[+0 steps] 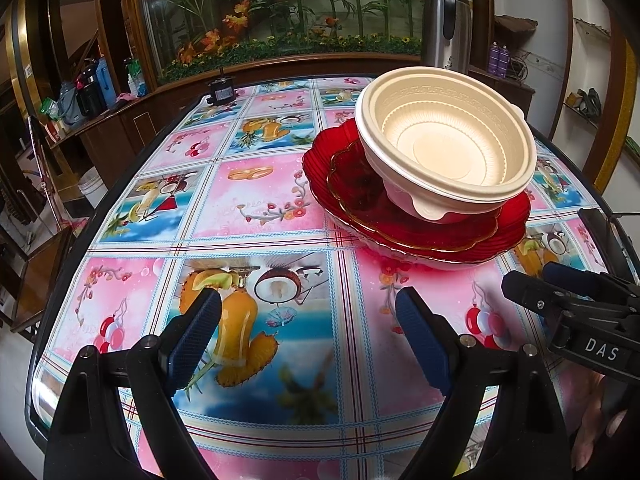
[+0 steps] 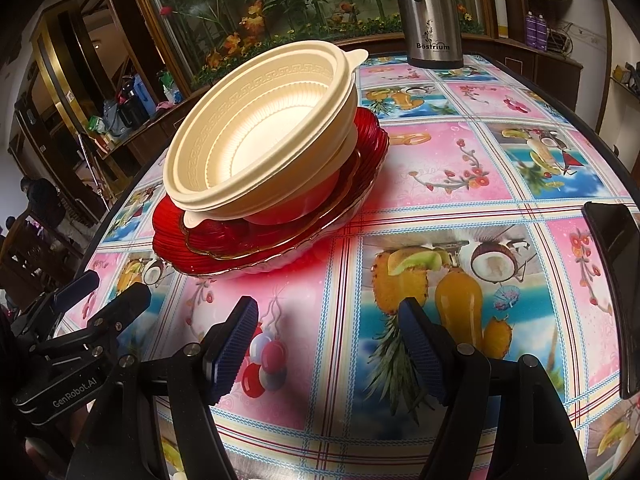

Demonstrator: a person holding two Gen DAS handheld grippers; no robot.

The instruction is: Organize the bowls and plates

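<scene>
Both tools [image 1: 308, 316] [image 2: 326, 328] agape before upright cream bowls [image 1: 448, 148] (stacked on red plates [image 1: 400, 216]).

1. A stack stands on the desk [image 1: 256, 200]: a large plate [image 1: 516, 240] at the bottom, a smaller plate [image 1: 360, 184] on it, and nested bowls [image 1: 444, 140] on top.
2. A flask [image 2: 434, 12] stands behind the stack, at the far edge of the desk.
3. A small motor [image 1: 221, 90] sits at the far left corner.
4. A phone [image 2: 616, 280] lies along the right edge.
5. The left gripper [image 1: 308, 332] and right gripper [image 2: 328, 344] hang side by side over the near edge, in front of the stack, apart from it, jaws empty.
</scene>
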